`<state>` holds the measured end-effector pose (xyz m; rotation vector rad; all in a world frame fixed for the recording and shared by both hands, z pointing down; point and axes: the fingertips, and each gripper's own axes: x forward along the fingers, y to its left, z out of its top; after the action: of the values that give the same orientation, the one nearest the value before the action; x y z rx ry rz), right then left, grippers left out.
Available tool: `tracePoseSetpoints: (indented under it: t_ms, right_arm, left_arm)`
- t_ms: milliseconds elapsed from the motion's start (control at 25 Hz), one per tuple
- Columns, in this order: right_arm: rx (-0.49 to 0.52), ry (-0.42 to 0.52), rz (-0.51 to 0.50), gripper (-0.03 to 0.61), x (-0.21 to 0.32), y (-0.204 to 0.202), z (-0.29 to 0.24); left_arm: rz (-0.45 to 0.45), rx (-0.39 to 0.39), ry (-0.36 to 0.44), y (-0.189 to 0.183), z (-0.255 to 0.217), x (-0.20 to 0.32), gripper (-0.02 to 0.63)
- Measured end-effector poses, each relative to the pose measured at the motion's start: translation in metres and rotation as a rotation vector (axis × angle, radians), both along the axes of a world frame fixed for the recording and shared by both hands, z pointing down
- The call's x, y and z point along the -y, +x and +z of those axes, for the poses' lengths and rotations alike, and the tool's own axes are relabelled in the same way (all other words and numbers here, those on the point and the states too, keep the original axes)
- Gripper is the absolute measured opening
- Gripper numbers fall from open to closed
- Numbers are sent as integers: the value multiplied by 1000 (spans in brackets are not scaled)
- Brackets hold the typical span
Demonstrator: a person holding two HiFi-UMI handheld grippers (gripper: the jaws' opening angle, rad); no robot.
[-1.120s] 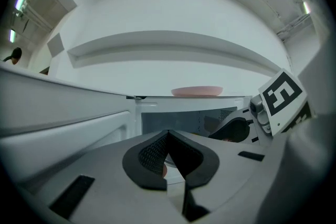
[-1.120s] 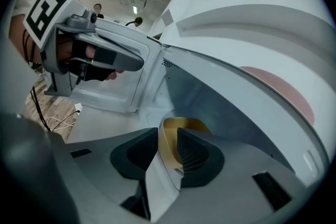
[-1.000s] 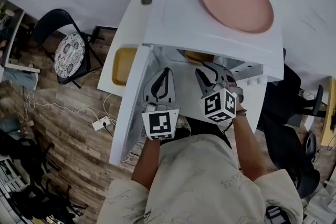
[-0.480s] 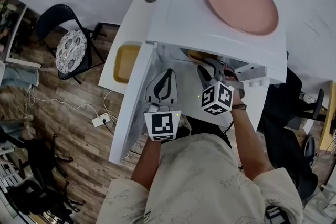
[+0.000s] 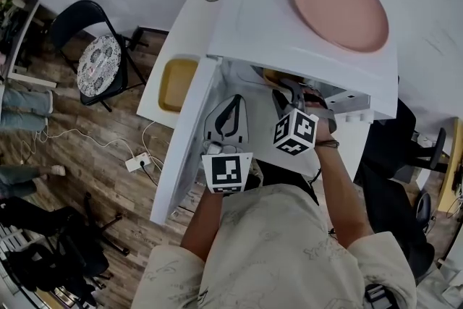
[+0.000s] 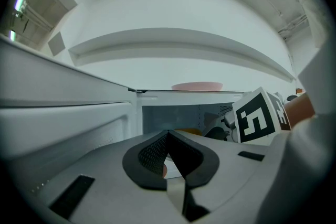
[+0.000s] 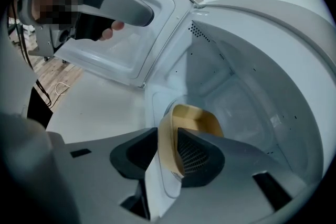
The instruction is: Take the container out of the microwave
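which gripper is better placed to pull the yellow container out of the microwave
Right. The right gripper is inside the microwave, its jaws shut on the rim of the yellow container. The left gripper is outside the opening, jaws together and empty.

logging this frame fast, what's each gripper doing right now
left gripper: shut, nothing between its jaws.
right gripper: shut on the rim of the yellow container.
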<state>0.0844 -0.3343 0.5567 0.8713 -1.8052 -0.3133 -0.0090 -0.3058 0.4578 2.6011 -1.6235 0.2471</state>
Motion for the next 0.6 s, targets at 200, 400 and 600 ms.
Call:
tracePoseSetpoints:
  t_ms: [200, 400, 600]
  right_arm:
    - [-28, -13, -9, 132, 2, -2, 6]
    - [-54, -22, -14, 132, 4, -1, 9]
    - [-81, -28, -19, 120, 5, -2, 13]
  left_arm:
    - [-2, -1, -1, -3, 1, 0, 6]
    - [-2, 1, 0, -5, 0, 1, 6]
    - [5, 0, -3, -4, 1, 1, 6]
